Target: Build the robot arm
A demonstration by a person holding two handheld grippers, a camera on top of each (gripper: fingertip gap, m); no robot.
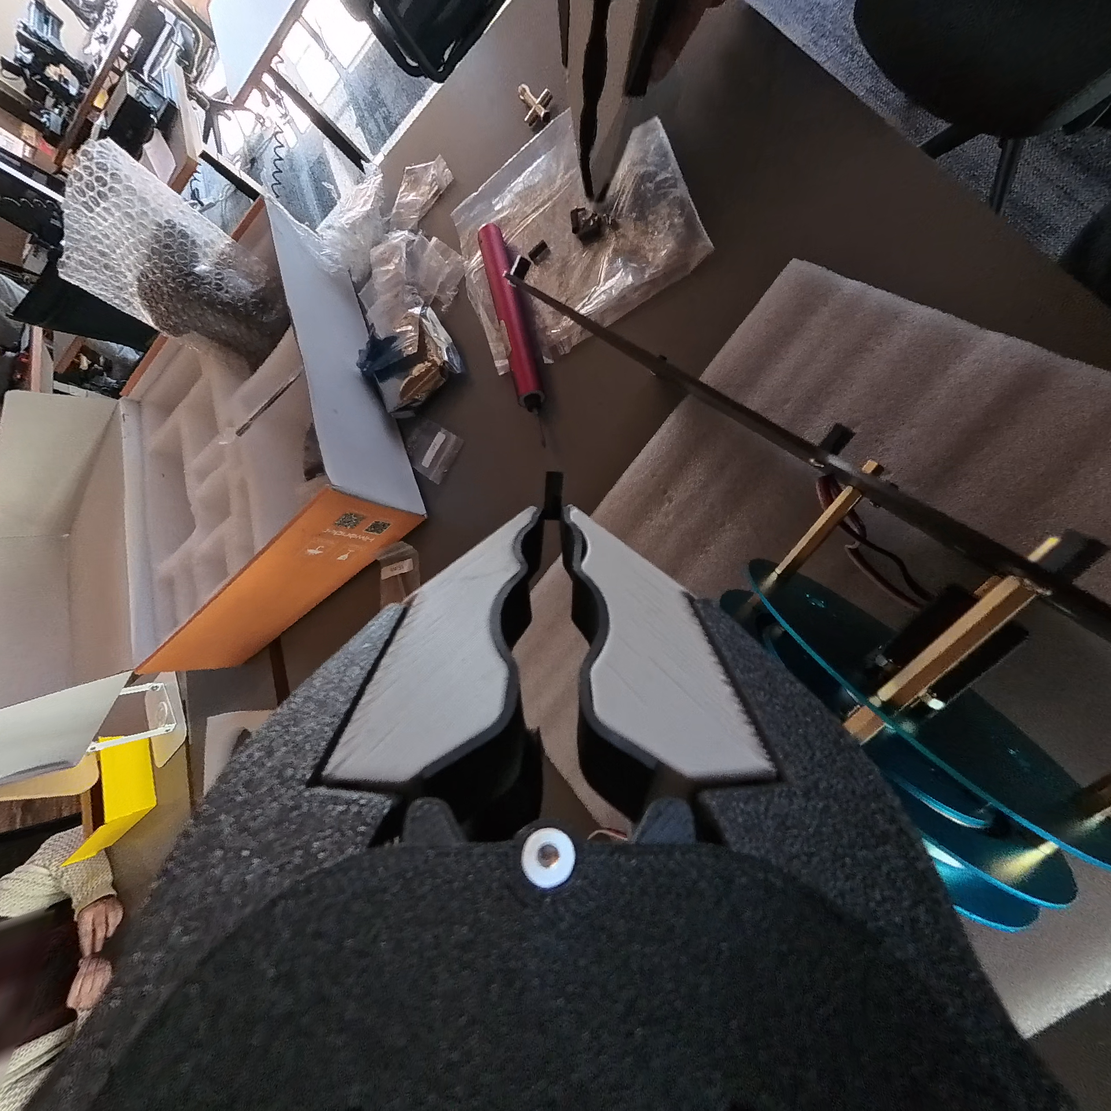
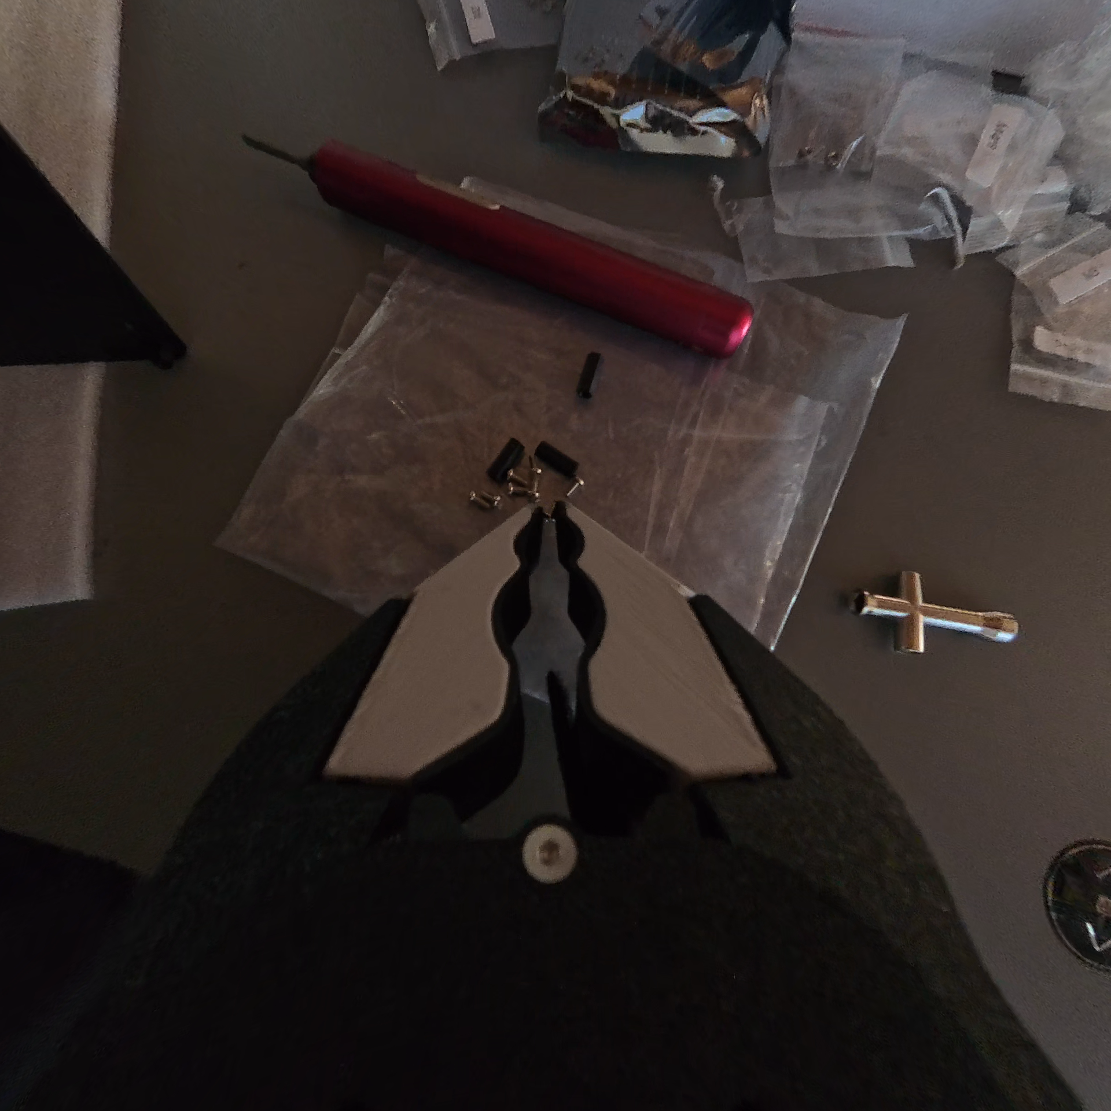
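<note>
My left gripper [image 1: 552,522] is shut on a small black standoff [image 1: 552,490] and holds it above the brown table, near the tip of a red screwdriver [image 1: 511,318]. My right gripper [image 2: 547,512] is down on a clear plastic bag [image 2: 721,457], and its tips pinch what looks like a small silver screw [image 2: 548,520]. Several more screws [image 2: 511,488] and three black standoffs [image 2: 556,454] lie just ahead of it. The red screwdriver [image 2: 529,252] lies across the bag's far edge. The right gripper also shows in the left wrist view [image 1: 592,195], standing on the bag [image 1: 655,240].
A thin black plate [image 1: 751,415] on brass posts stands over blue acrylic discs [image 1: 938,757] on a foam sheet [image 1: 872,361] to the right. An orange box with white foam [image 1: 252,481], small parts bags [image 2: 938,156] and a silver cross wrench [image 2: 935,613] lie around. Left tips to right tips: about 30 cm. The left gripper is farther from the silver cross wrench [image 2: 935,613], some 40 cm, than the right, some 12 cm. My left wrist view [image 1: 531,103] looks at it from another angle.
</note>
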